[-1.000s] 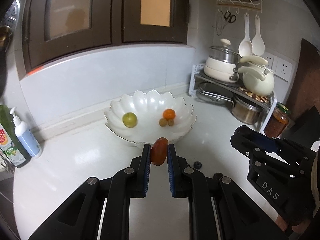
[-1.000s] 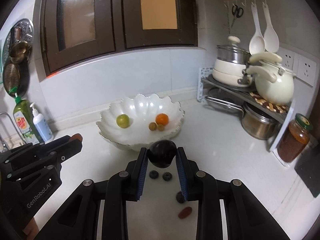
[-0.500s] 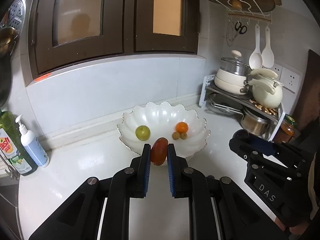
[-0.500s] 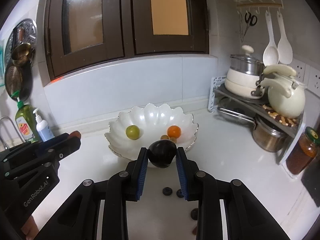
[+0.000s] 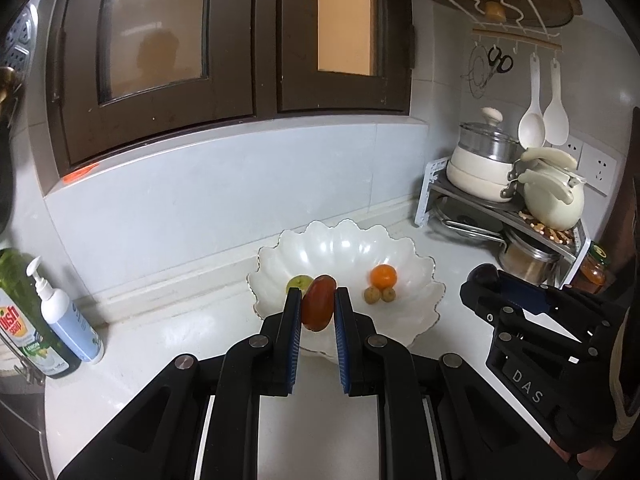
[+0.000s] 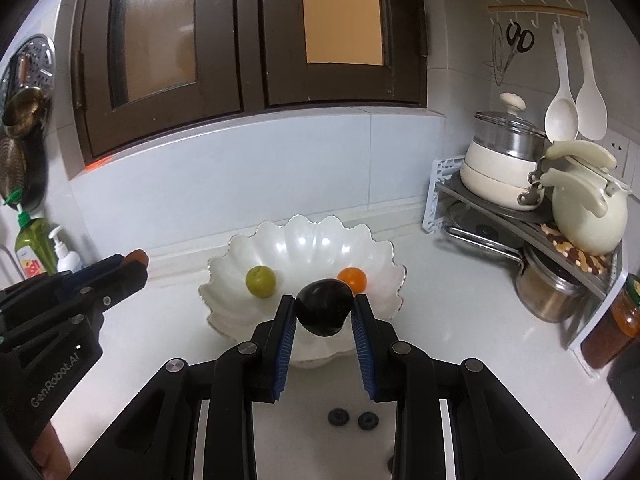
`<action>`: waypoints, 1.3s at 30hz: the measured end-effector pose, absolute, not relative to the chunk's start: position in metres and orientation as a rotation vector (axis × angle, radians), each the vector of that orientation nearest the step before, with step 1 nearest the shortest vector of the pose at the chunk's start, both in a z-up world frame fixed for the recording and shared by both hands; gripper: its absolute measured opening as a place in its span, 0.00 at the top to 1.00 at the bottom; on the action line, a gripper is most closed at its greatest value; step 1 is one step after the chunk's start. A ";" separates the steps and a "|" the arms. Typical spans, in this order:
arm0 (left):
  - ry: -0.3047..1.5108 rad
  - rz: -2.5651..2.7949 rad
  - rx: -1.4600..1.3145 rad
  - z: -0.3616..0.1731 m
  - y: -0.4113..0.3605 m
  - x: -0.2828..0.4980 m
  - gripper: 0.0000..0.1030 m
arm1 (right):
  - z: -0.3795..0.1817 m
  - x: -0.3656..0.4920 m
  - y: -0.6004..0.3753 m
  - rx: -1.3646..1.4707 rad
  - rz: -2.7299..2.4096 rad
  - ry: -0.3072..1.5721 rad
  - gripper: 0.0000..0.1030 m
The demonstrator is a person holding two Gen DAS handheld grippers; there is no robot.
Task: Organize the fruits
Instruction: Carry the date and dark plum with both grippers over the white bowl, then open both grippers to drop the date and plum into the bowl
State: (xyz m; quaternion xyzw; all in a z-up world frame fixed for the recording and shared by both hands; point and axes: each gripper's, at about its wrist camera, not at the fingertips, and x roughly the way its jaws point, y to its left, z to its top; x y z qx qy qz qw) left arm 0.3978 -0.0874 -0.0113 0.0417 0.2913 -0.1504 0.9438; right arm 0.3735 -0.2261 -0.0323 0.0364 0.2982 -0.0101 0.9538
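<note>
A white scalloped bowl (image 5: 404, 256) (image 6: 320, 236) stands on the counter by the back wall. It holds a green fruit (image 6: 260, 276), an orange (image 5: 383, 275) (image 6: 352, 278) and two small brown fruits (image 5: 379, 294). My left gripper (image 5: 317, 303) is shut on a red oblong fruit (image 5: 318, 309), held just in front of the bowl's near rim. My right gripper (image 6: 323, 312) is shut on a dark plum (image 6: 324, 312), also at the near rim. Two blueberries (image 6: 353, 419) lie on the counter below it.
Soap bottles (image 5: 60, 320) stand at the left by the sink. A rack (image 6: 520, 216) with pots and a kettle (image 6: 588, 212) fills the right corner, with a steel pot (image 6: 548, 292) and a jar (image 6: 616, 324) below. Dark cabinets hang above.
Both grippers have risen and moved toward the bowl, each still holding its fruit; the bowl now sits right behind the fingertips.
</note>
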 end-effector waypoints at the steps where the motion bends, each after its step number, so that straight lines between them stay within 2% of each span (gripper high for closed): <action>1: 0.595 -0.308 0.085 -0.011 -0.088 0.400 0.83 | -0.033 0.377 -0.227 0.075 -0.021 0.610 0.71; 17: 0.744 -0.321 0.101 -0.034 -0.102 0.469 0.83 | -0.050 0.438 -0.233 0.036 -0.040 0.715 0.71; 39: 0.959 -0.321 0.159 -0.100 -0.126 0.532 0.83 | -0.115 0.502 -0.239 0.051 0.017 0.938 0.71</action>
